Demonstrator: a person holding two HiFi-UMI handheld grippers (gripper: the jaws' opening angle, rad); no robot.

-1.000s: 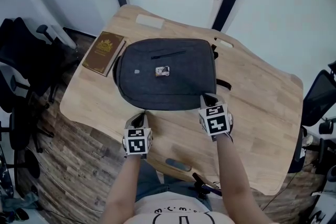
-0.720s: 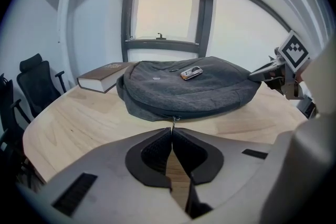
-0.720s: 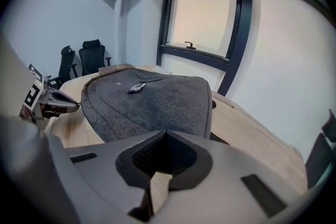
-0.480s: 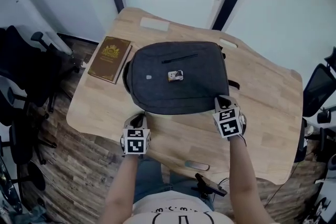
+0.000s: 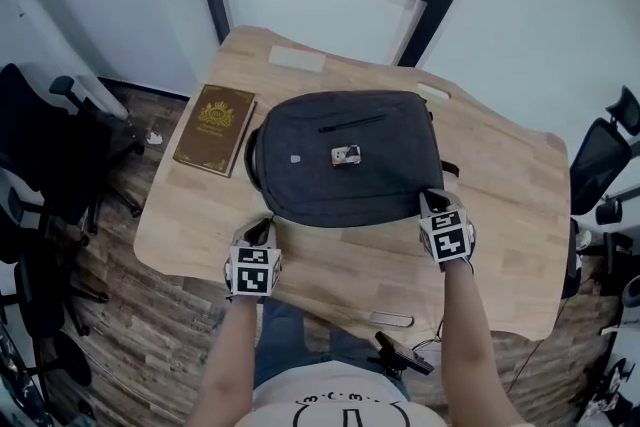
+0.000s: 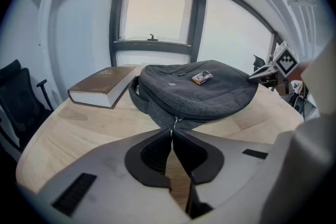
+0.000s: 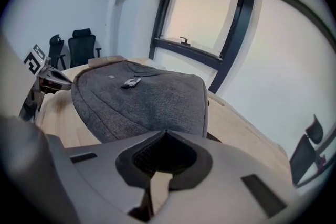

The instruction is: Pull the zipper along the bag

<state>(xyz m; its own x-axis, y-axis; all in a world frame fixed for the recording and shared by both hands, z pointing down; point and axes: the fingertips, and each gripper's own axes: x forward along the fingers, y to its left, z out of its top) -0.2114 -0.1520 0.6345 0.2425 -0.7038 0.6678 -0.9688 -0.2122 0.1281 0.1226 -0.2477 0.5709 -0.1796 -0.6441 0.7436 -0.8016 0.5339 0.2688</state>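
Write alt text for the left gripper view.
The left hand-held gripper is shut on the zipper pull at the near edge of a grey bag on a wooden table; a brown book lies left of it.

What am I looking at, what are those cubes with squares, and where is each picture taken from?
A person holds a hand-held gripper in each hand; the cubes belong to them. One picture comes from a head camera looking down, two from a camera on each hand-held gripper. On the table lie a grey backpack and a brown book. The left hand-held gripper is shut on the zipper pull; the right hand-held gripper seems to pinch the backpack's near edge.
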